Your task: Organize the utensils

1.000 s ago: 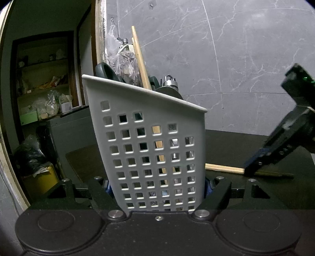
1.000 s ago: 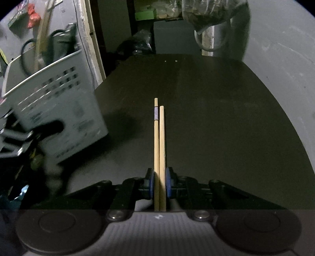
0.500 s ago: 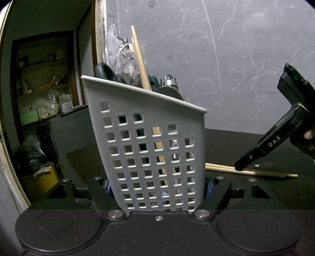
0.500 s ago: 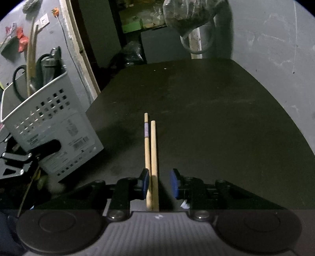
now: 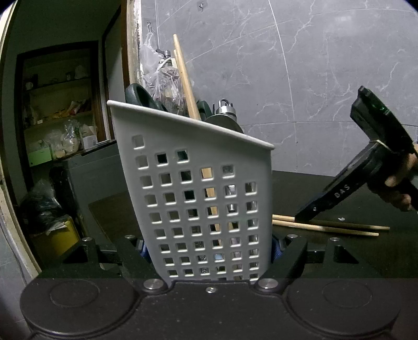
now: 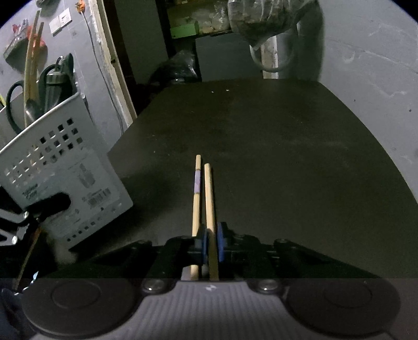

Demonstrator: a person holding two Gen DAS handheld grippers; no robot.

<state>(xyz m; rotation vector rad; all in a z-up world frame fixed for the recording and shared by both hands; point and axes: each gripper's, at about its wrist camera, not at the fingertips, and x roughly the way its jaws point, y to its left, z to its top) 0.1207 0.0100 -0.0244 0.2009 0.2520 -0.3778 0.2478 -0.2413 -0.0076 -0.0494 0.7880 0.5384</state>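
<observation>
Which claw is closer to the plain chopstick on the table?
Right. The right claw is closed around the plain chopstick. The left claw is beside it, gripping the white basket.

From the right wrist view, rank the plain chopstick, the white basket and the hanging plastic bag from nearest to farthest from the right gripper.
1. Plain chopstick: between the right gripper's fingers, running forward on the table.
2. White basket: to the left, held by the left gripper.
3. Hanging plastic bag: beyond the table's far edge, up top.

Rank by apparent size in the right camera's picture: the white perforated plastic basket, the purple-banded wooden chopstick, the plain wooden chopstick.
1. White perforated plastic basket, clearly largest.
2 and 3. Purple-banded wooden chopstick and plain wooden chopstick: they look alike, so no ranking.
</observation>
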